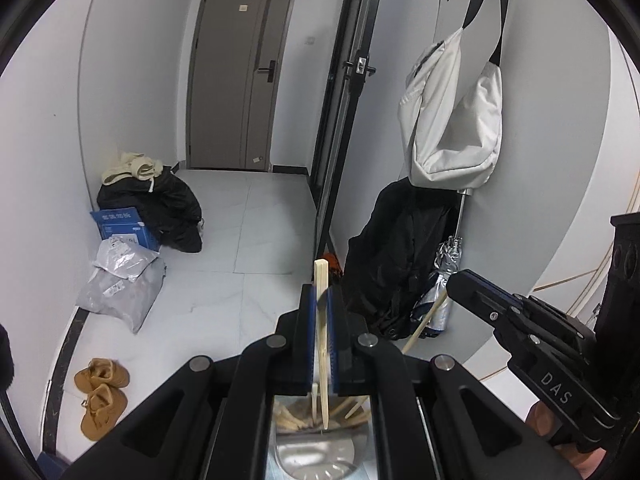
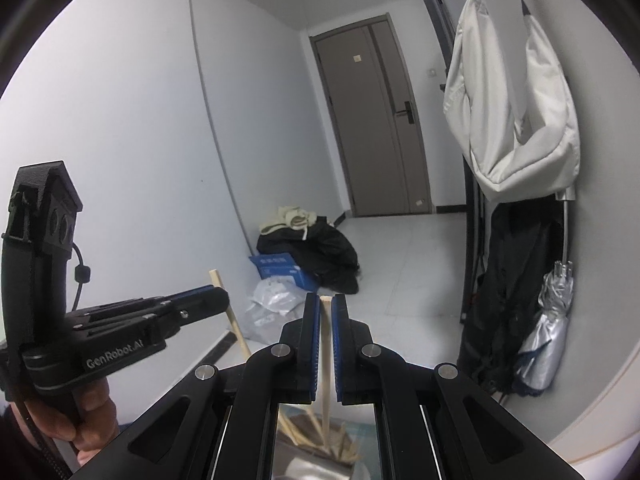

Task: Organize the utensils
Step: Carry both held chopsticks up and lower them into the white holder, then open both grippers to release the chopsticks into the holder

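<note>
In the left wrist view my left gripper (image 1: 321,294) is shut on a pale wooden chopstick (image 1: 320,276) that pokes up past the blue pads. Its lower end hangs over a shiny metal container (image 1: 316,458) holding several more chopsticks (image 1: 290,420). At the right, my right gripper (image 1: 456,280) grips another chopstick (image 1: 426,318) that slants down to the left. In the right wrist view my right gripper (image 2: 326,304) is shut on that chopstick (image 2: 326,344), upright above the metal container (image 2: 300,466). At the left, my left gripper (image 2: 220,300) pinches its chopstick (image 2: 234,320).
A hallway lies ahead with a grey door (image 1: 240,80). On the right wall hang a white bag (image 1: 452,120), a black jacket (image 1: 384,260) and a silver umbrella (image 1: 444,276). Black clothes (image 1: 172,208), a blue box (image 1: 120,226), grey parcels (image 1: 120,284) and brown shoes (image 1: 100,396) lie on the floor at the left.
</note>
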`<act>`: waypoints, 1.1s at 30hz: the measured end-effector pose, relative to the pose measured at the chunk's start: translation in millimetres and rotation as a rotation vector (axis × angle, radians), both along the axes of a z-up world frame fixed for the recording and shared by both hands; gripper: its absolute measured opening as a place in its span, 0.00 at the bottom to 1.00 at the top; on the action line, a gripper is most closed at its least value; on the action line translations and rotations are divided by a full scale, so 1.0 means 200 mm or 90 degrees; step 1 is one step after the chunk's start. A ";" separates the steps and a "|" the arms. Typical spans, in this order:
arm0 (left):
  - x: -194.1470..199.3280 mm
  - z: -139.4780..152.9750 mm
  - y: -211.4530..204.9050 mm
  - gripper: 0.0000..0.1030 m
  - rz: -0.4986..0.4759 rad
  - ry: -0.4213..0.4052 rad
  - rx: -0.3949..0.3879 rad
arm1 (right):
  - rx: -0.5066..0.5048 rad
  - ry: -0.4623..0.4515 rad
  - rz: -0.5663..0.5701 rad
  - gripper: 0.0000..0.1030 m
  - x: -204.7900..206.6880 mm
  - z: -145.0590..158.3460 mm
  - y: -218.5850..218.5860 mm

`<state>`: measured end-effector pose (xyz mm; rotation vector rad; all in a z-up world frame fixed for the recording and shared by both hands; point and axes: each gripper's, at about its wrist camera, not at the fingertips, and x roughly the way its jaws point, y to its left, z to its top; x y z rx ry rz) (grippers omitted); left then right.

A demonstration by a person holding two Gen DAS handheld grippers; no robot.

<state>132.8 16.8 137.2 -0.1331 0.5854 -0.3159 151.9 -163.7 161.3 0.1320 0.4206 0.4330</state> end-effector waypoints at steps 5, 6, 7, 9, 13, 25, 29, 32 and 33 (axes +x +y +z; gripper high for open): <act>0.05 -0.13 0.00 0.02 -0.019 -0.015 0.003 | 0.015 0.027 0.001 0.05 0.08 -0.10 -0.01; 0.06 -0.14 -0.01 0.02 -0.020 -0.018 0.003 | 0.016 0.031 0.001 0.05 0.09 -0.11 -0.01; 0.05 -0.16 -0.01 0.02 -0.020 -0.024 0.009 | 0.016 0.035 0.004 0.05 0.10 -0.14 -0.01; 0.06 -0.18 -0.01 0.02 -0.031 -0.022 0.011 | 0.008 0.035 0.006 0.05 0.10 -0.18 0.00; 0.04 -0.21 -0.01 0.02 -0.045 -0.022 0.019 | 0.002 0.039 0.015 0.05 0.10 -0.23 0.01; 0.05 -0.39 -0.03 0.02 -0.078 0.044 0.027 | -0.033 0.070 0.033 0.05 0.04 -0.46 0.08; 0.02 -0.45 -0.05 0.02 -0.086 0.058 0.043 | -0.042 0.089 0.048 0.05 0.01 -0.55 0.11; 0.00 -0.50 -0.05 0.02 -0.097 0.078 0.050 | -0.055 0.107 0.053 0.05 0.01 -0.62 0.12; -0.01 -0.51 -0.05 0.02 -0.099 0.083 0.051 | -0.055 0.116 0.054 0.05 0.01 -0.65 0.12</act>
